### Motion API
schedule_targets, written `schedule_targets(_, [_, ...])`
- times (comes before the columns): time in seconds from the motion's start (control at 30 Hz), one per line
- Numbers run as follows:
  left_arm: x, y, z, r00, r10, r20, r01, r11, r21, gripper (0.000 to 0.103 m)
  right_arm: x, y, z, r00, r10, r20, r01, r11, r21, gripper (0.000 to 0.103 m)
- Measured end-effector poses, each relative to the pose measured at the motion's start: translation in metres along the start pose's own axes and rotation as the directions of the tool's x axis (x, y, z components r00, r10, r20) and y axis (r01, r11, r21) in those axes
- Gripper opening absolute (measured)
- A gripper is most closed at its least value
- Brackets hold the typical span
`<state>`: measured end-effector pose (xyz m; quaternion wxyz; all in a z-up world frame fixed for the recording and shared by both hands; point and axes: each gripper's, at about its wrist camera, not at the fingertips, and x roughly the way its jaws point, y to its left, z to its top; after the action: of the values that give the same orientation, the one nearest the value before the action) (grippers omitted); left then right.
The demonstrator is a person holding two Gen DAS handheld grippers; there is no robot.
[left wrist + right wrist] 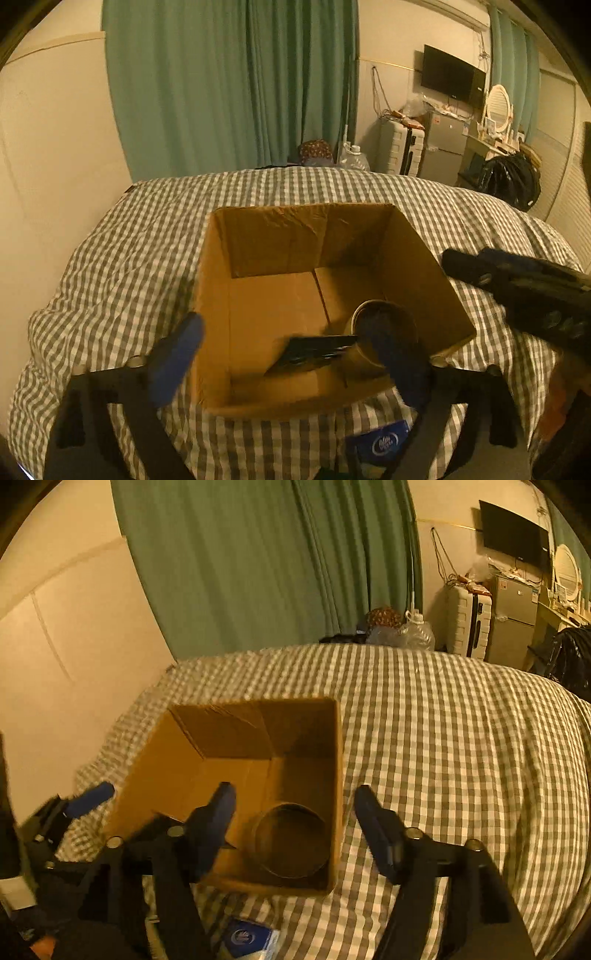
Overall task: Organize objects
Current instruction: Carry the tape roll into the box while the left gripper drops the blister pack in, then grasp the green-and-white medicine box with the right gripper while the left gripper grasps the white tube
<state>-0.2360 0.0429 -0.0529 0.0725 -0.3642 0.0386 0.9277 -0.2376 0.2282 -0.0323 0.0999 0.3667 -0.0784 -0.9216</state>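
Both tools, the left tool (291, 354) and the right tool (295, 812), are hanging wide open and empty over the box (417, 258) at mid-frame on the bed (110, 258), presumably for collecting, where a tin (291, 840) and a dark flat item (314, 352) are lying at its lower right.

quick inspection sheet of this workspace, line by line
surface: checked bedcover, rumpled.
job's things: open cardboard box on the bedcover; inside it a round tin and a flat dark item, unclear what.
clutter: blue packet near the box's near side.
grippers: left gripper and right gripper both open, empty, above the box.
cables: wires hanging on the far wall.
surroundings: green curtain, TV, suitcase, small fridge.
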Motion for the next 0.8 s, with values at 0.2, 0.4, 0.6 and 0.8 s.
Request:
schedule_targets(0.2, [-0.053, 0.015, -0.009, 0.999, 0.016, 0.039, -0.014, 0.999, -0.049, 0.103, -0.075, 0.014, -0.005, 0.997, -0.003, 0.079, 0.006, 0.999, -0.04, 0.078])
schedule_targets(0.4, [-0.109, 0.037, -0.033, 0.994, 0.085, 0.064, -0.079, 0.994, -0.079, 0.103, -0.142, 0.047, -0.027, 0.99, 0.029, 0.136, -0.015, 0.995, -0.103, 0.093])
schedule_targets(0.6, [-0.14, 0.054, -0.081, 0.985, 0.169, 0.028, -0.165, 0.981, -0.106, 0.103, -0.16, 0.077, -0.073, 0.99, 0.042, 0.137, -0.015, 0.98, -0.197, 0.1])
schedule_targets(0.8, [-0.122, 0.065, -0.137, 0.968, 0.239, -0.069, -0.245, 0.964, -0.099, 0.103, -0.121, 0.088, -0.126, 0.997, -0.034, 0.072, 0.051, 0.965, -0.259, 0.1])
